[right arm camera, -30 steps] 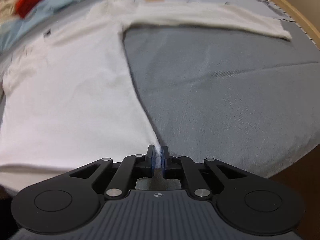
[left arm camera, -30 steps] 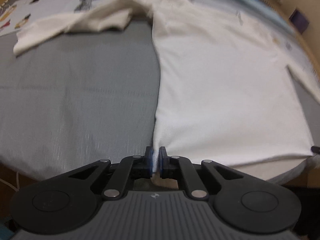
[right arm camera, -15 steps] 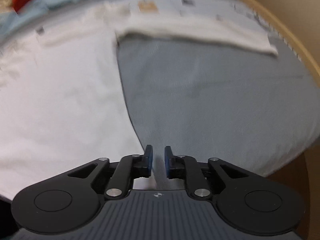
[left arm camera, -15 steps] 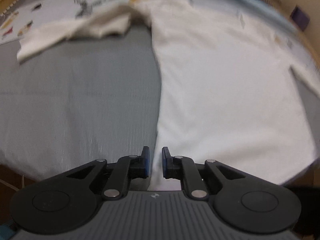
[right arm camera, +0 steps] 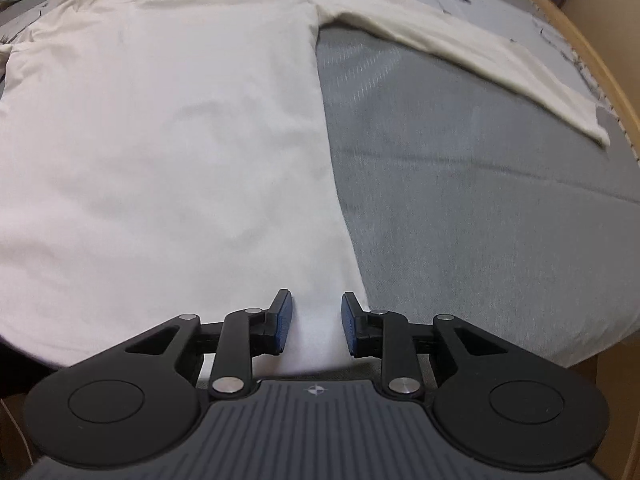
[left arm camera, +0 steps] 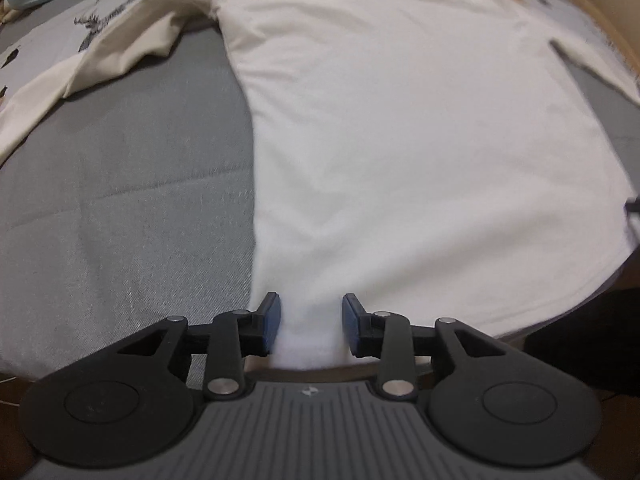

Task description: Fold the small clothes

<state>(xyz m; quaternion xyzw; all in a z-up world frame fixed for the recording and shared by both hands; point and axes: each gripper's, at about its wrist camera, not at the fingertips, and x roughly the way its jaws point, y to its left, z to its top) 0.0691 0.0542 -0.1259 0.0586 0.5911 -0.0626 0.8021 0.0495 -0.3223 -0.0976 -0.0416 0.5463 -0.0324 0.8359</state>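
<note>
I am spreading my left gripper (left arm camera: 310, 330) and right gripper (right arm camera: 316, 326), each straddling a bottom hem corner of the white long-sleeved shirt (left arm camera: 400, 140) without pinching it, lying flat on the grey bed (right arm camera: 480, 220).

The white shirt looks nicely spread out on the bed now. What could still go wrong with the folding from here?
Three things, as a guess. The left sleeve lies bunched and creased, so a fold over it may turn out lumpy. The hem of the white shirt sits at the edge of the grey bed cover and might slide off. Both the left gripper and right gripper are opening with cloth between the fingers, which could snag when lifted.
</note>
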